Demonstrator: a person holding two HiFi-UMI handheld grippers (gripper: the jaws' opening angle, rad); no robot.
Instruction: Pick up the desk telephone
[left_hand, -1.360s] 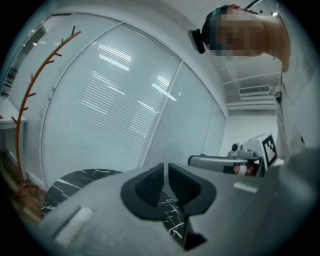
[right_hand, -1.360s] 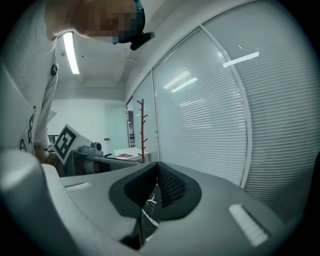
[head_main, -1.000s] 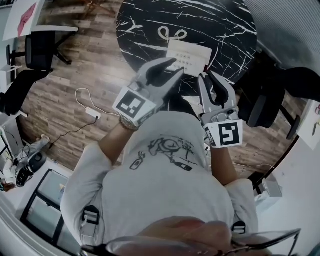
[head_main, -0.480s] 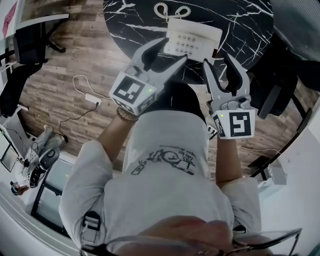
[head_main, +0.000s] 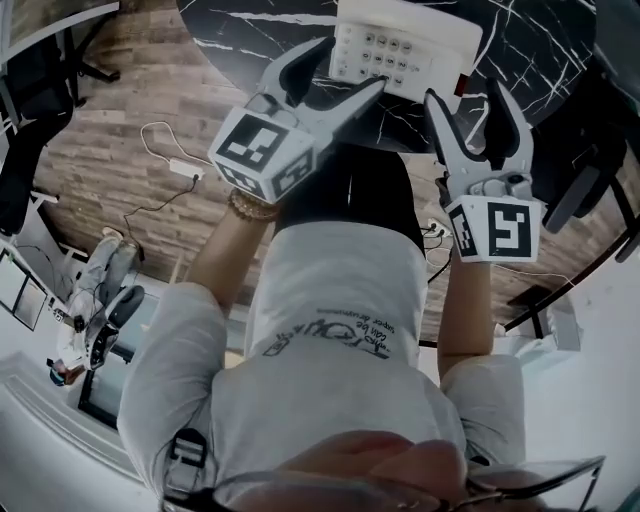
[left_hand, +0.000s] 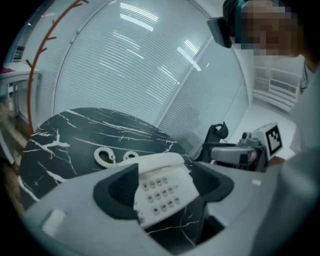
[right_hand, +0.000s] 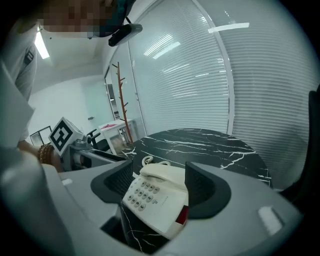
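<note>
1. The desk telephone (head_main: 405, 45) was found on the counter (head_main: 250, 20), untouched, just ahead of both grippers.
2. The jaws of the left gripper (head_main: 347, 68) and right gripper (head_main: 467, 100) had just been opened wide; nothing was clamped.
3. Opposite sides of the base were best straddled squarely.

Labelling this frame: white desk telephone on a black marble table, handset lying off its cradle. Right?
No: the handset rests on its cradle on the desk telephone, as the right gripper view shows. White phone, black marble table: correct.
</note>
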